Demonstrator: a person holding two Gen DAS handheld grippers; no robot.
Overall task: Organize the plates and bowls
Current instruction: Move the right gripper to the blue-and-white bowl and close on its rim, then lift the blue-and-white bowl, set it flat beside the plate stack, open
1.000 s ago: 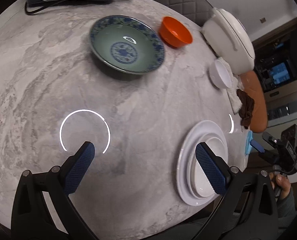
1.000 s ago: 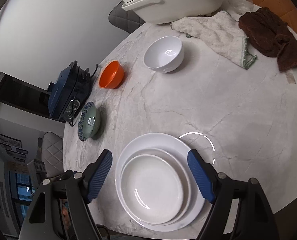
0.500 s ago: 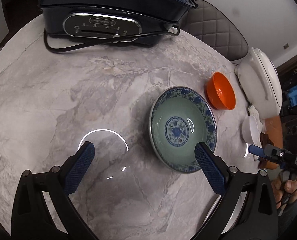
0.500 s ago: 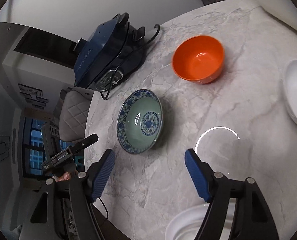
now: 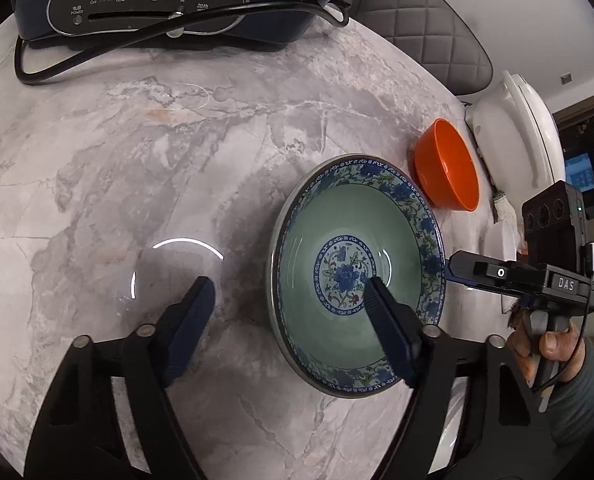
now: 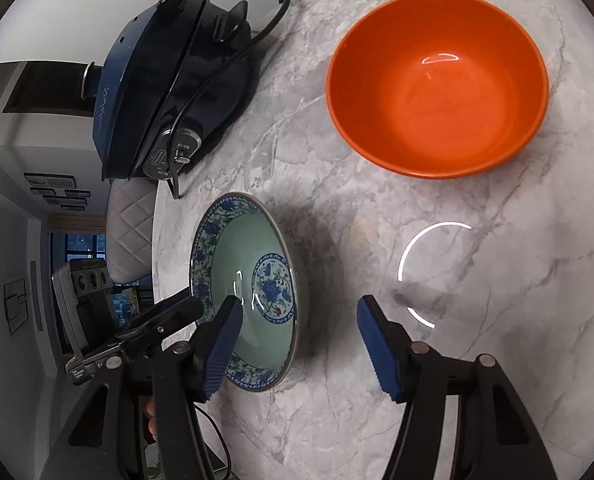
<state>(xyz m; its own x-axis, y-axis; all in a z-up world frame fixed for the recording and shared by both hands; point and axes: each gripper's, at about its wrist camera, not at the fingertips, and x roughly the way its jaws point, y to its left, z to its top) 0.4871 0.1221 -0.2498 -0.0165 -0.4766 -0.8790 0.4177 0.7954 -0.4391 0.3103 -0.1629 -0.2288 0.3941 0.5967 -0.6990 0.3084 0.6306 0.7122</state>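
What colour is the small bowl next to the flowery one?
Orange, plain inside and out. The right wrist view shows it best.

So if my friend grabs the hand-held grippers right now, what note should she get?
Left hand-held gripper: jaws closing, straddling the near rim of the blue-patterned bowl, not yet pinching.
Right hand-held gripper: jaws closing over the same bowl's opposite rim, nothing held.
Orange bowl stands beside it on the marble table, apart.
Done: nothing stacked here yet.
Left: grip the patterned bowl, then sort the bowls.

Both tools now at patterned bowl (image 5: 357, 276)
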